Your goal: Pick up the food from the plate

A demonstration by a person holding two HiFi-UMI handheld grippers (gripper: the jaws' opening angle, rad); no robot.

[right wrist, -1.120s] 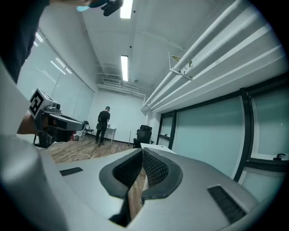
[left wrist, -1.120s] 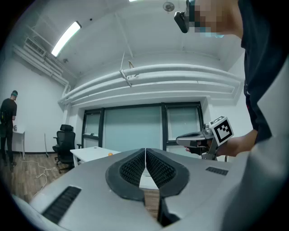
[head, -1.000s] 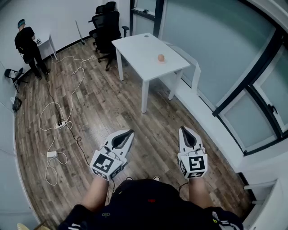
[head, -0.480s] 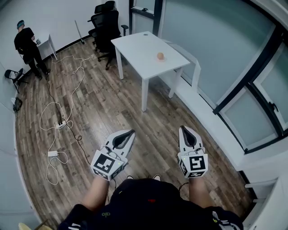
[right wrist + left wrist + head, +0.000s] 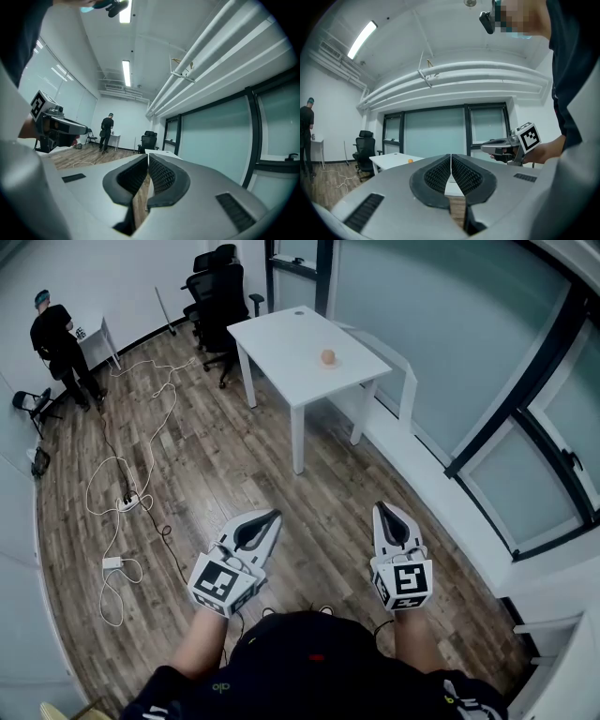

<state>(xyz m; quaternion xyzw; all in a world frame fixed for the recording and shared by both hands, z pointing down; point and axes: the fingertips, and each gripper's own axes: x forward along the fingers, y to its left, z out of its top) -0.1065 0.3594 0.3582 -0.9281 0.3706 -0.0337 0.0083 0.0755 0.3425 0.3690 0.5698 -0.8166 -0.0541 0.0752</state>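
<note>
I hold the left gripper (image 5: 273, 516) at the lower centre-left of the head view, its marker cube toward my body and its tips aimed toward the top of the frame. In the left gripper view its ribbed pads (image 5: 437, 175) meet along one thin line: the jaws are closed and hold nothing.

I hold the right gripper (image 5: 385, 508) at the lower centre-right, roughly level with the left and well apart from it. In the right gripper view its pads (image 5: 131, 176) also meet at the tips: the jaws are closed and hold nothing.

Both grippers sit over the wood floor (image 5: 216, 465).

The food (image 5: 327, 356) is a small round orange item at the upper centre of the head view. It rests on the white table (image 5: 281, 338), near the table's right-hand edge, and is well apart from both grippers. No plate can be made out under it at this range. In the left gripper view the same item appears as an orange dot on the tabletop, left of the jaws.

Black chairs (image 5: 220, 292) stand just beyond the table's far end, at the top of the frame. A person (image 5: 54, 334) in dark clothes stands at the upper left. White cables (image 5: 122, 474) loop across the floor at the left. Glass panels (image 5: 450, 343) fill the right side.
</note>
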